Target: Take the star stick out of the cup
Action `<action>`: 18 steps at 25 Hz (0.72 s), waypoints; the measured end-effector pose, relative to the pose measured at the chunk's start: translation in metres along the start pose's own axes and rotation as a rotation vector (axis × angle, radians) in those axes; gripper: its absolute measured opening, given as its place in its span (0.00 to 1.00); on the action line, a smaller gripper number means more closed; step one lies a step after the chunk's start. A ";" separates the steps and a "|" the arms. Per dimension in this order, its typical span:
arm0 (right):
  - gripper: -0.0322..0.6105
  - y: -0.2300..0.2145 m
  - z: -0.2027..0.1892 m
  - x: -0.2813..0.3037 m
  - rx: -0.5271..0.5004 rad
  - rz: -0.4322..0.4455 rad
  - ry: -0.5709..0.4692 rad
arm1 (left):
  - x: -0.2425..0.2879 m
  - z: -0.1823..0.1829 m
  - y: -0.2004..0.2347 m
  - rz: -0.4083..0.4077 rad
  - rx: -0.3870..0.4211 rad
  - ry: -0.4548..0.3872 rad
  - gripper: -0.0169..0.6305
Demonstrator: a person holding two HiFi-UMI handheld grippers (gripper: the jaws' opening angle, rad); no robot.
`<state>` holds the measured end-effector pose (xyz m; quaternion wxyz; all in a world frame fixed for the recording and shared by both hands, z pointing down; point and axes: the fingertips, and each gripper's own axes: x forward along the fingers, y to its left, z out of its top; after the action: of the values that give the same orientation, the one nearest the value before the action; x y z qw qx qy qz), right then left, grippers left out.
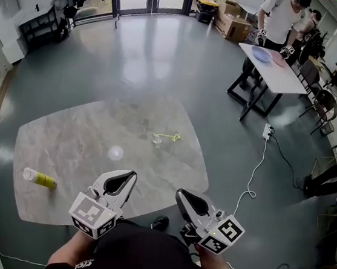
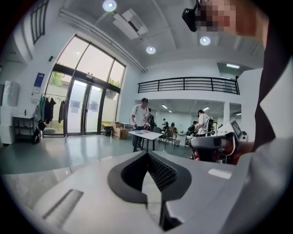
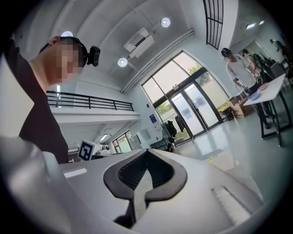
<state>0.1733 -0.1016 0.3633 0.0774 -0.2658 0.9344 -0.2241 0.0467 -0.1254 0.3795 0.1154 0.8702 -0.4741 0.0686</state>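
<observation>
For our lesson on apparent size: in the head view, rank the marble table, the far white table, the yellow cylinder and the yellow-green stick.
1. the marble table
2. the white table, though it stands farther away
3. the yellow cylinder and the yellow-green stick: too alike to rank

I'm wearing a black short-sleeved top (image 1: 141, 255) with small white print on the left sleeve (image 1: 82, 264). My left gripper (image 1: 128, 177) and right gripper (image 1: 184, 197) are showing pale grey shells, black ribbed pads (image 2: 160, 171) and cubes (image 1: 92, 216) bearing black-and-white square markers.
</observation>
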 end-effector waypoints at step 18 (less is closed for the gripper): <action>0.07 -0.046 -0.004 0.086 0.012 -0.006 0.089 | 0.048 0.008 0.057 -0.050 0.029 -0.006 0.03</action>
<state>0.1205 -0.1808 0.3855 0.0367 -0.2580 0.9348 -0.2414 0.0245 -0.1963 0.3904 0.1030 0.8836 -0.4515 0.0699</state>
